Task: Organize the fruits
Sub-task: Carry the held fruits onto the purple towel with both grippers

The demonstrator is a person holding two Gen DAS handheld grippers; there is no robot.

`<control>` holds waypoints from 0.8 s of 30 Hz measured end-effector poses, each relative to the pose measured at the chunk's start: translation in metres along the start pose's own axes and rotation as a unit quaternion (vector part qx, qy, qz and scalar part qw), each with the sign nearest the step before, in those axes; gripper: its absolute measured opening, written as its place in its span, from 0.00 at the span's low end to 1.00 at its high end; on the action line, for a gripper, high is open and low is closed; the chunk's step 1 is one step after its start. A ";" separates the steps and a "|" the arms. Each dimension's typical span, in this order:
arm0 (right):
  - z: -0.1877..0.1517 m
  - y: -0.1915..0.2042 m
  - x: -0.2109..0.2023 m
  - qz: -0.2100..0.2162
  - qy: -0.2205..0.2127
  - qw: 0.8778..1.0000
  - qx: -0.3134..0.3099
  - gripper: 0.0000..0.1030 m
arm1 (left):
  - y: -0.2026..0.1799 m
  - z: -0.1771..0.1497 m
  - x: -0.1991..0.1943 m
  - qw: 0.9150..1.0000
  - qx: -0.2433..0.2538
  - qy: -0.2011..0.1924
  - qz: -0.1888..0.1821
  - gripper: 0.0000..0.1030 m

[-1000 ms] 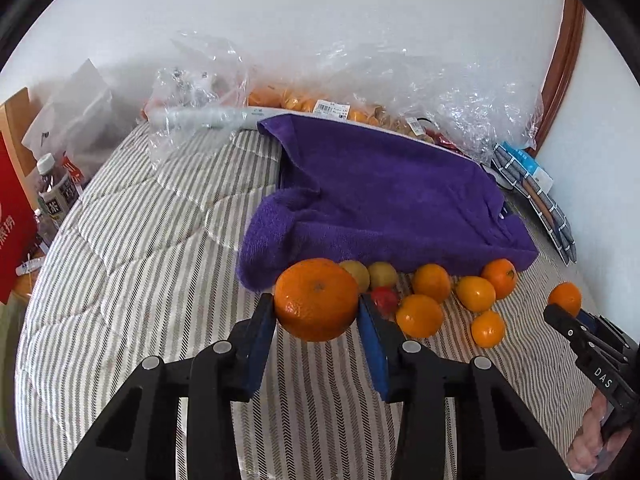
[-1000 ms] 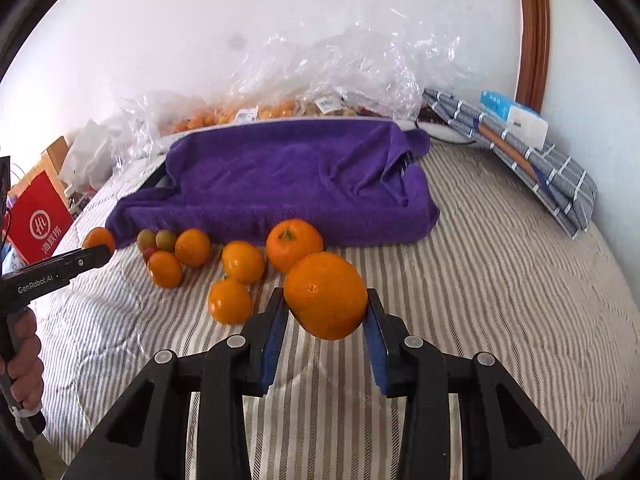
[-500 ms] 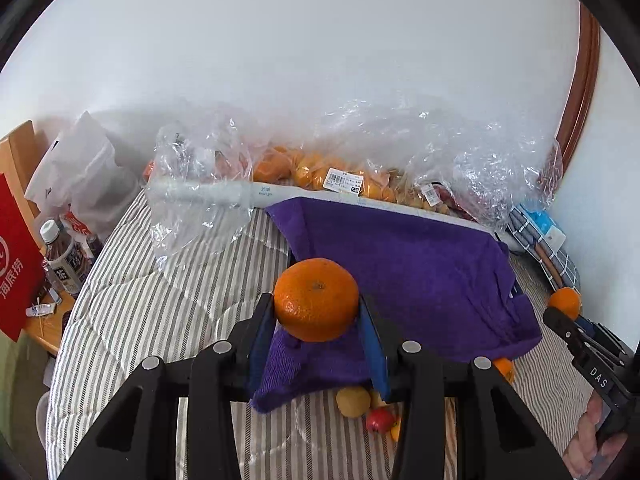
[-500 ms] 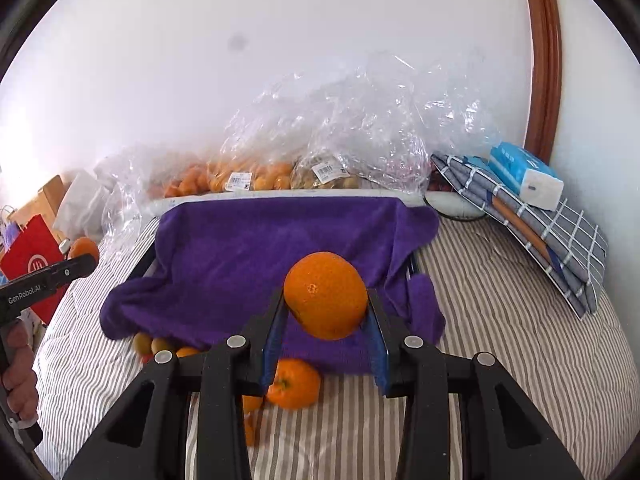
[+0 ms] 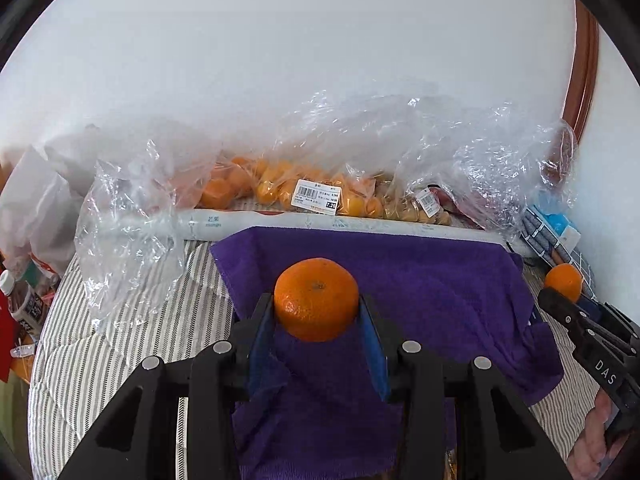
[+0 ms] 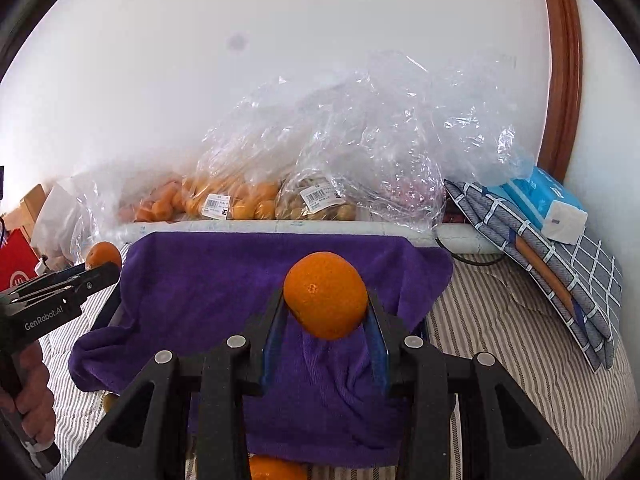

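- Striped quilted bed; plush purple towel mid-frame, crinkled clear bags behind.
- Left gripper fingers pinch a round, dimpled orange.
- Right gripper fingers pinch another orange.

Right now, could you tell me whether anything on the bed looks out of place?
Yes: a loose orange lies on the striped bedding at the purple towel's near edge, apart from the bagged fruit.

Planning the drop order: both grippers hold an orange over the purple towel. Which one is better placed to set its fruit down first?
Probably either. The left gripper and the right gripper each clamp an orange above the purple towel, about equally near; I see no clear advantage.
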State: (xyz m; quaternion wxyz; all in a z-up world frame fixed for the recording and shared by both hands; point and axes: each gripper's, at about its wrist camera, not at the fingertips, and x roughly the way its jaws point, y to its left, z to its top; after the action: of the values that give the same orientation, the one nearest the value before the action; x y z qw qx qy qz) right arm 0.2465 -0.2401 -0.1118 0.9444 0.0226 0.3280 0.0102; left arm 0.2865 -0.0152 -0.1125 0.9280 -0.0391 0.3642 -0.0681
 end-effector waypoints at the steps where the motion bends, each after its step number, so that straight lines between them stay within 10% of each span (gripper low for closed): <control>1: 0.000 0.001 0.004 -0.002 0.002 1.000 -0.003 0.36 | 0.001 0.000 0.005 1.000 -0.002 0.004 -0.004 0.38; 24: -0.026 0.014 0.060 0.014 0.064 0.998 -0.016 0.36 | 0.003 -0.024 0.050 0.998 -0.010 0.068 -0.017 0.38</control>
State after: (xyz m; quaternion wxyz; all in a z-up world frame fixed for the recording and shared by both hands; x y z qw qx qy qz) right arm 0.2770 -0.2231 -0.1684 0.9216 0.0110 0.3869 0.0303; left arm 0.3066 -0.0200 -0.1634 0.8995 -0.0494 0.4263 -0.0824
